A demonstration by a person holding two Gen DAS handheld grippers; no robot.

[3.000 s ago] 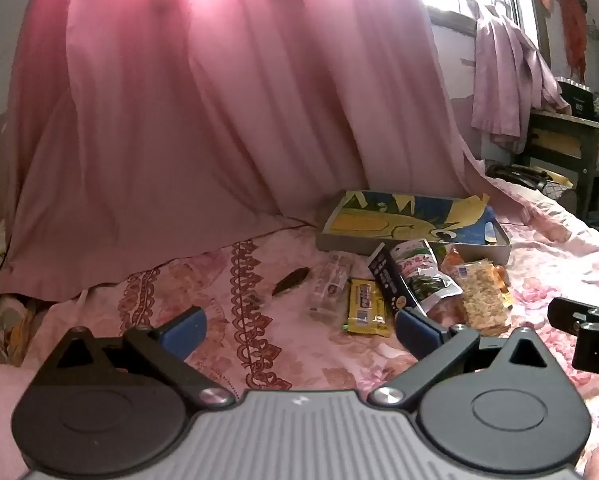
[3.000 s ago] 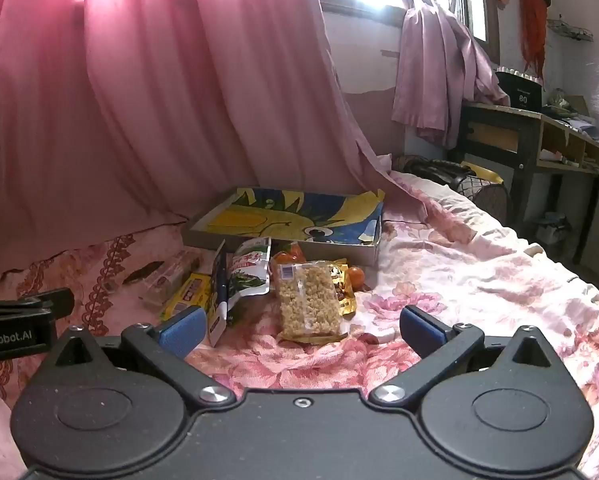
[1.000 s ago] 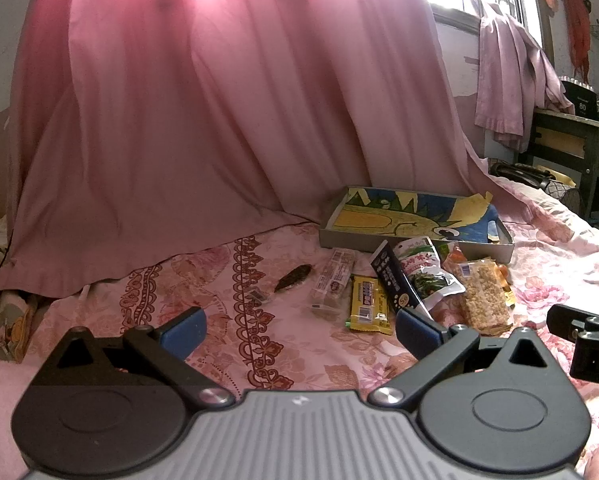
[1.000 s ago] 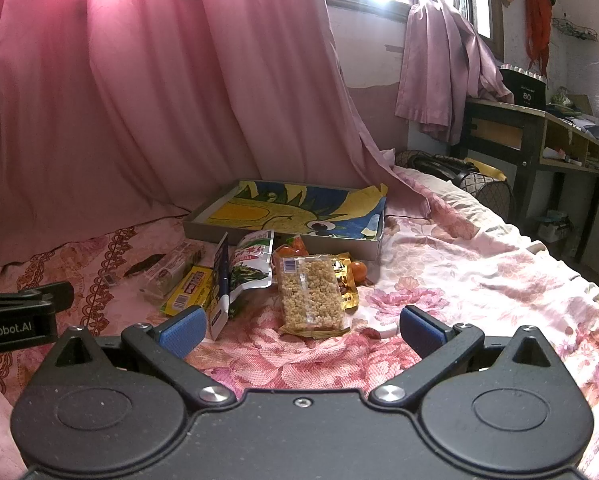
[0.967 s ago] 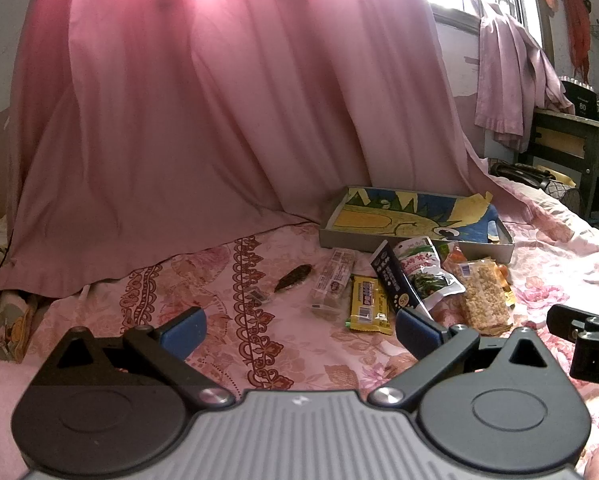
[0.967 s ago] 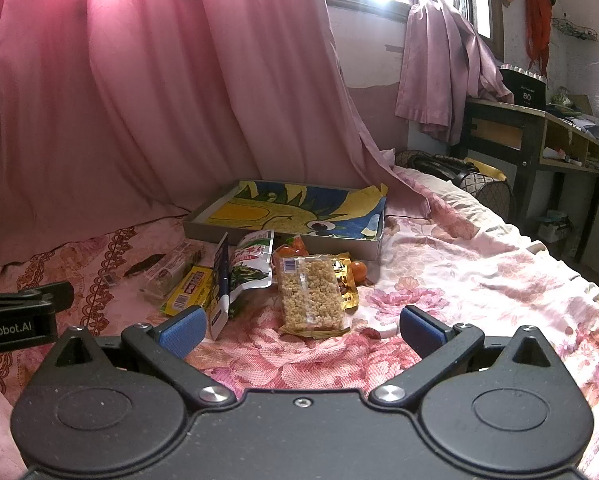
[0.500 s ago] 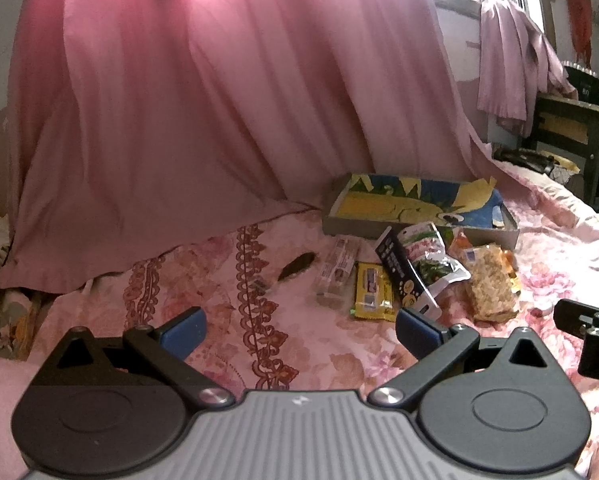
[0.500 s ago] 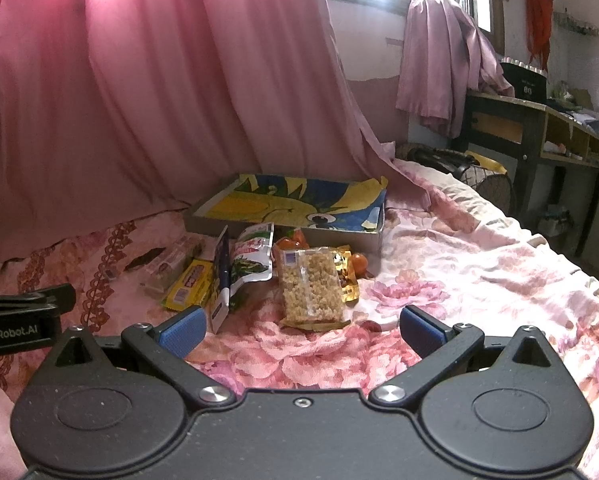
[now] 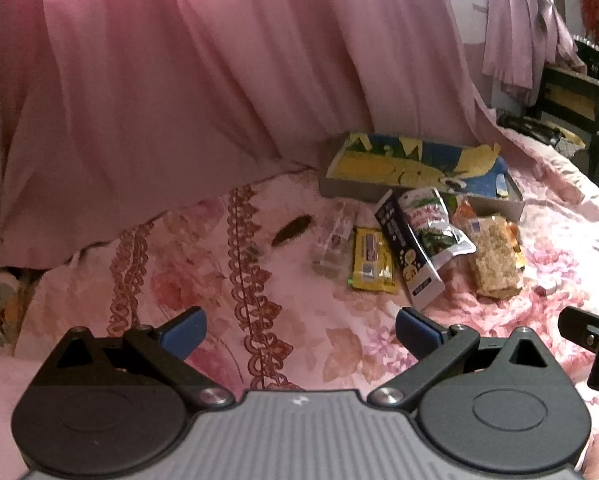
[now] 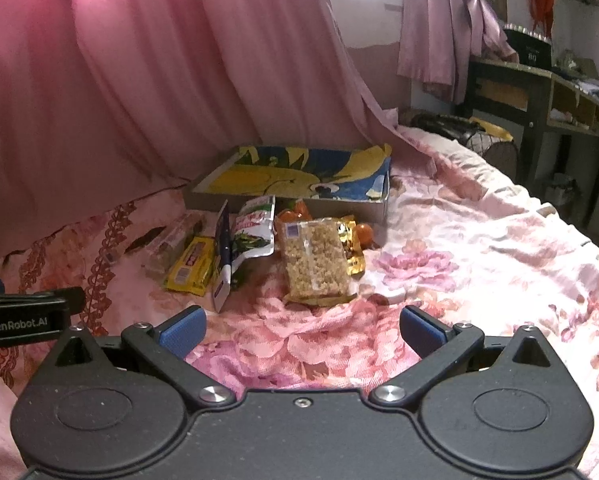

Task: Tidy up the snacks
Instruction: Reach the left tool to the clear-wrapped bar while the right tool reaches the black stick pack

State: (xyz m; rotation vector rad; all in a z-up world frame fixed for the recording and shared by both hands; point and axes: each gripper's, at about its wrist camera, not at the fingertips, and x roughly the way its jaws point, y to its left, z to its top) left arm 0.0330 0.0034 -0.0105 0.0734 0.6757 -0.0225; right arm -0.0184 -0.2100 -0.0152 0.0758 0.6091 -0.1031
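While both grippers hover low over a floral pink bedsheet (image 10: 479, 240), the left gripper (image 9: 299, 328) and right gripper (image 10: 301, 326) each hold their blue ribbed fingers wide apart, clamping nothing. Six snack packs can be counted at the centre of both views, all lying on the sheet in front of a shallow cardboard box (image 10: 291, 178) lined with glossy yellow-and-blue cartoon paper: a clear crinkly pack of puffed-rice squares (image 10: 313, 260), a gold foil wrapper (image 10: 351, 240) tucked under it, a green-and-white pouch (image 10: 253, 228), a flat dark carton (image 9: 409, 252) propped on its edge, a yellow bar wrapper (image 9: 369, 260) and a see-through sleeve (image 9: 333, 240) (its contents too blurred to read). Some small orange rounds (image 10: 364, 233) sit at the box wall, partly hidden, so their number is unclear. One dark, leaf-shaped thing (image 9: 291, 231) lies apart, left of the packs. Soft pink curtain folds (image 9: 179, 80) fill the upper left of each frame.
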